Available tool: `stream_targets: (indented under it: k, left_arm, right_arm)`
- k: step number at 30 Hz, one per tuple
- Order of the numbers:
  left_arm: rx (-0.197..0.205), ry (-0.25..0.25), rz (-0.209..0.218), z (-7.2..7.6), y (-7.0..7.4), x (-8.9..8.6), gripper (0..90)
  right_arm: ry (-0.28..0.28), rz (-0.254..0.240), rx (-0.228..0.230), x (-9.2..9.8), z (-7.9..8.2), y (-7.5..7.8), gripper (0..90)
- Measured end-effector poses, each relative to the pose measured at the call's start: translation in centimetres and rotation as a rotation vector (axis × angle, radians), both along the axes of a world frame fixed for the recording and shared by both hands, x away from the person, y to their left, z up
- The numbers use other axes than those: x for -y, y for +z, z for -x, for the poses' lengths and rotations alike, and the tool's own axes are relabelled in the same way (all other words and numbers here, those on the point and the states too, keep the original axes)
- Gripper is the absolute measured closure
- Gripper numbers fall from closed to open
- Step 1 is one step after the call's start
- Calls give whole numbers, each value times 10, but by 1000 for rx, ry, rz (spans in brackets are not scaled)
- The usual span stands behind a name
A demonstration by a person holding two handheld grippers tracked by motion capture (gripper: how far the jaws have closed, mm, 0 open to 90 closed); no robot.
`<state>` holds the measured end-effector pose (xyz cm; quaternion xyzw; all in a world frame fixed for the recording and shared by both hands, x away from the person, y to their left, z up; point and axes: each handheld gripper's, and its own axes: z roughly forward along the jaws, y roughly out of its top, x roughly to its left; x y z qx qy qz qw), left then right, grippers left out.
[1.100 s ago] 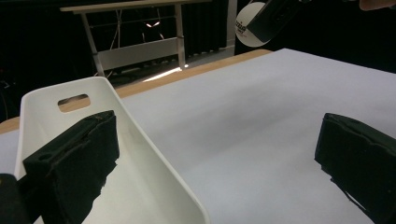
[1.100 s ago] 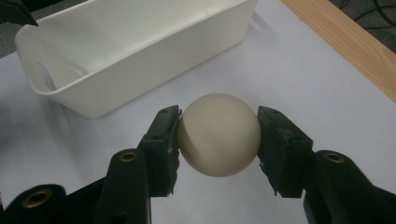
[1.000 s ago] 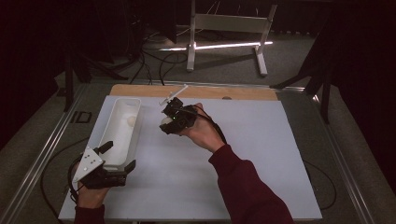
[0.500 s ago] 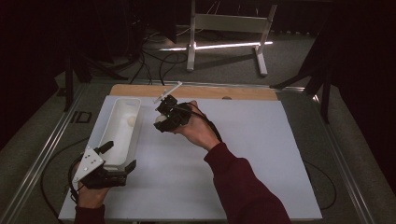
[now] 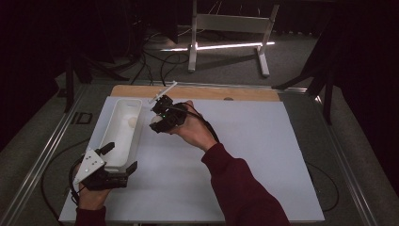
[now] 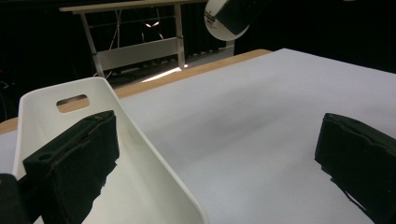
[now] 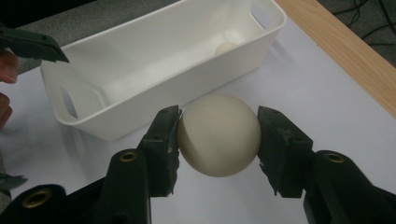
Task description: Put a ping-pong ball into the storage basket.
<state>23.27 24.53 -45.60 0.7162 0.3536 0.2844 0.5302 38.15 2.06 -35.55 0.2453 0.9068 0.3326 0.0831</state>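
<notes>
The right gripper is clenched on a cream ball, one pad pressed to each side of it, and holds it in the air just beside the long wall of the white bin, above the white mat. In the high view that gripper hangs close to the bin's right rim, near its far half, with the wooden strip of the table's far edge a little beyond. A second, smaller ball lies inside the bin near its far end wall, which has a handle slot. The left gripper sits at the bin's near end with its jaws spread wide and released; one jaw reaches inside the bin and the other stands outside over bare mat, so the bin's near right wall runs between them without a pad visibly pressing on it. To the right of the bin the mat lies open all the way to its right and near edges.
</notes>
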Motion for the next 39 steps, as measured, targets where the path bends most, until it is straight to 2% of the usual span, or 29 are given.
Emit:
stream_targets:
  k: [18,31,39]
  left_arm:
    - [1,-2,3,0,0,0,4]
    - [1,-2,4,0,0,0,4]
    - [3,0,5,1,1,-1,4]
  right_arm:
    - [27,-13,5,-19,3,4,504]
    - [28,-23,-16,-25,0,4,504]
    - [41,-26,-11,-34,0,6,504]
